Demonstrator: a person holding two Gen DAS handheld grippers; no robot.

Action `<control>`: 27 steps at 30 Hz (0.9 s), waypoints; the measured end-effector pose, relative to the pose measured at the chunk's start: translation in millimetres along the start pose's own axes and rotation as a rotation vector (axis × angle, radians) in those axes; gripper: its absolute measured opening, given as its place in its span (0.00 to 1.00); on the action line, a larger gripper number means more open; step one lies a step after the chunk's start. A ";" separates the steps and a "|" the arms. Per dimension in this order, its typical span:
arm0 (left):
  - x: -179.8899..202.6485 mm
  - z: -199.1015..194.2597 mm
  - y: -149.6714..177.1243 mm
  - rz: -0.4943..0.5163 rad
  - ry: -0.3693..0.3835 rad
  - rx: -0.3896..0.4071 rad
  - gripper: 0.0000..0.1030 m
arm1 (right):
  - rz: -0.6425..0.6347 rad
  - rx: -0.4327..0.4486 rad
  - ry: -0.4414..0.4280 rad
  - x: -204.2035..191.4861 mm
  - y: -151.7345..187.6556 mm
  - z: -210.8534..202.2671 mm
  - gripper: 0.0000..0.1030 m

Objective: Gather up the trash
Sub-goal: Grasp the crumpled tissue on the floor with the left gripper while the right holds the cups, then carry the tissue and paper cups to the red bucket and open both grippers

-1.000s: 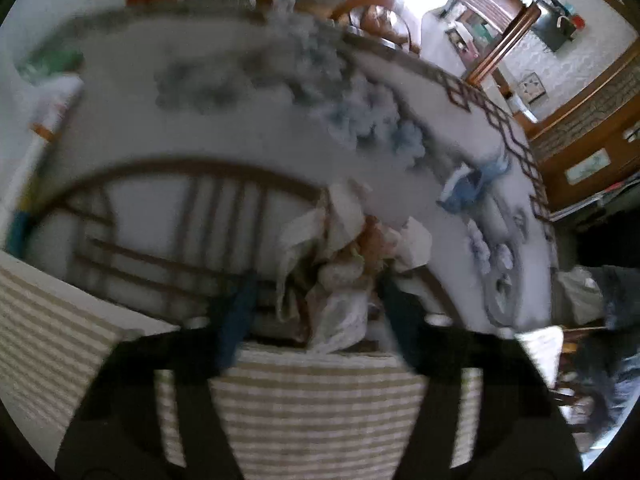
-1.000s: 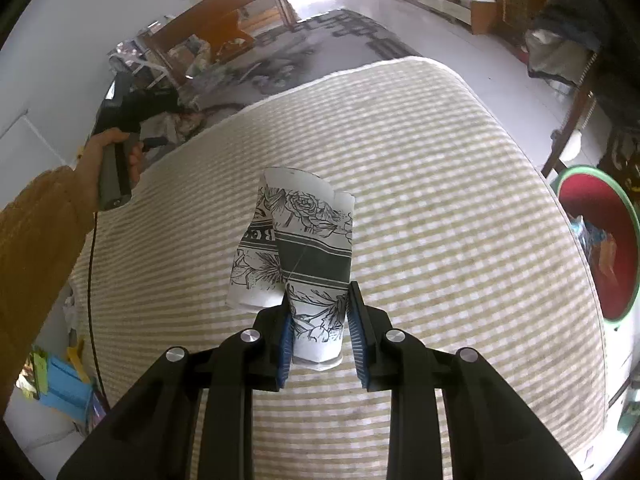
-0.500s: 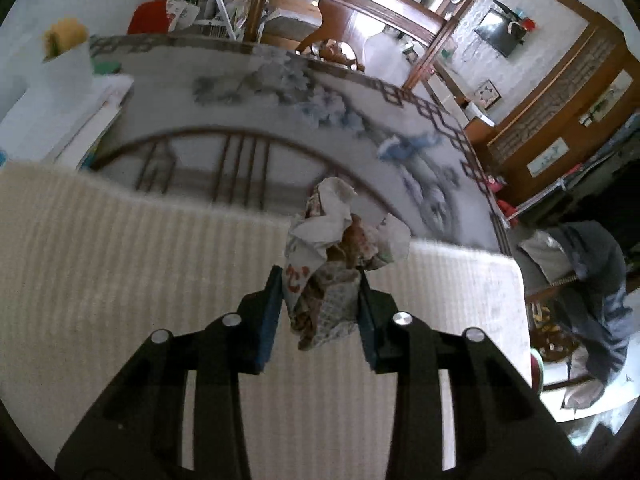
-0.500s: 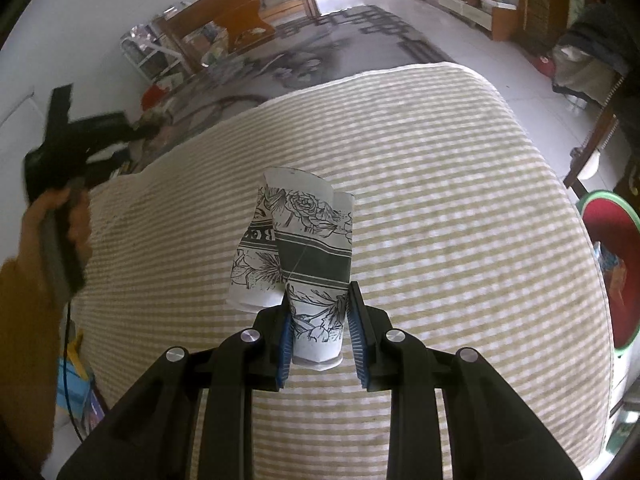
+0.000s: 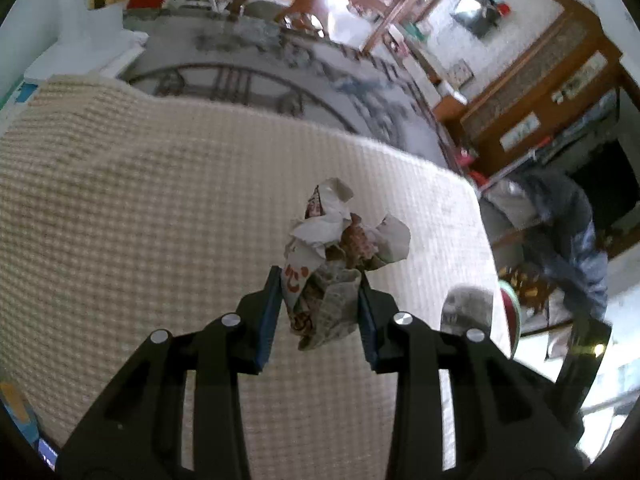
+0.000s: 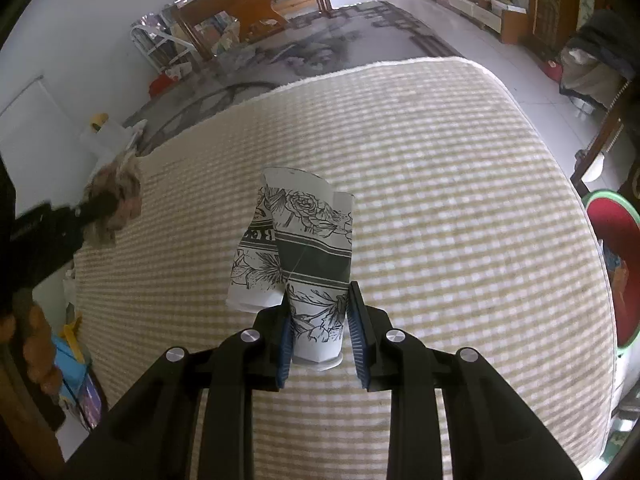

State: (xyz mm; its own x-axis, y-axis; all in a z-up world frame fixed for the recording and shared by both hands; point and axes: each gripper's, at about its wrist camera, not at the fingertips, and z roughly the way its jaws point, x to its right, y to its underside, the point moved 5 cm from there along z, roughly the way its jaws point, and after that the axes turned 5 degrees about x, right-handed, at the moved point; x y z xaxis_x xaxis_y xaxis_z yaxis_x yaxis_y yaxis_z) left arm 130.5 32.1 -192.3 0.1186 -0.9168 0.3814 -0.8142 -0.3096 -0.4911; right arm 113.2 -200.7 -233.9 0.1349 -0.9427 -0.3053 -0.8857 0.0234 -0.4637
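The left hand-held gripper (image 5: 320, 300) is clamped on a crumpled paper wad (image 5: 340, 256), white with red print and some brownish patches. Its jaws have just been closing, and the wad sits between the blue pads (image 5: 272, 312), pinched low on its body, with most of the crumple fanning out ahead of the fingertips. It hangs clear above the checked bed cover (image 5: 160, 208). I judge it very light and soft. It will squash rather than resist, so a grip across the dense middle is safer than one on a loose flap, which could tear or slide free. From the right wrist view the same wad (image 6: 116, 200) shows far to the left of the right hand-held gripper, blurred at the tip of the other tool.

The right hand-held gripper (image 6: 320, 324) is closed narrow on a paper cup (image 6: 308, 264), white with black floral print, already crushed and creased. The pads hold it near its base, with the flattened mouth end pointing away from the fingers and above the bed cover (image 6: 460, 200). The cup looks light and thin-walled, stiffer at the rolled base than along the collapsed sides. That makes the base the sounder hold, since the sides would only fold further.

A red bin with a green rim (image 6: 608, 256) stands off the bed edge, to the right of this hand-held gripper, and is probably where the trash goes.
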 end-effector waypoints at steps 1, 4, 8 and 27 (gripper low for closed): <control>2.0 3.2 7.2 0.013 -0.011 -0.014 0.33 | 0.004 -0.002 0.001 1.8 2.6 -0.7 0.24; 2.3 10.8 20.4 0.014 -0.020 -0.048 0.33 | 0.012 -0.005 0.004 6.5 11.9 -3.1 0.24; 7.9 14.9 28.0 0.045 -0.044 -0.052 0.33 | 0.026 -0.007 0.011 14.3 19.5 -6.5 0.24; 23.9 25.9 38.6 0.095 -0.066 -0.050 0.38 | 0.067 0.033 0.029 36.8 24.8 -28.2 0.24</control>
State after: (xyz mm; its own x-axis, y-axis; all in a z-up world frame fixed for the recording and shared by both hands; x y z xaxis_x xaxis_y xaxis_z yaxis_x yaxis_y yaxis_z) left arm 116.7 -8.3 -222.5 0.0755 -0.9564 0.2821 -0.8507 -0.2093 -0.4821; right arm 83.7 -244.2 -233.2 0.0625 -0.9477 -0.3131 -0.8770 0.0976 -0.4705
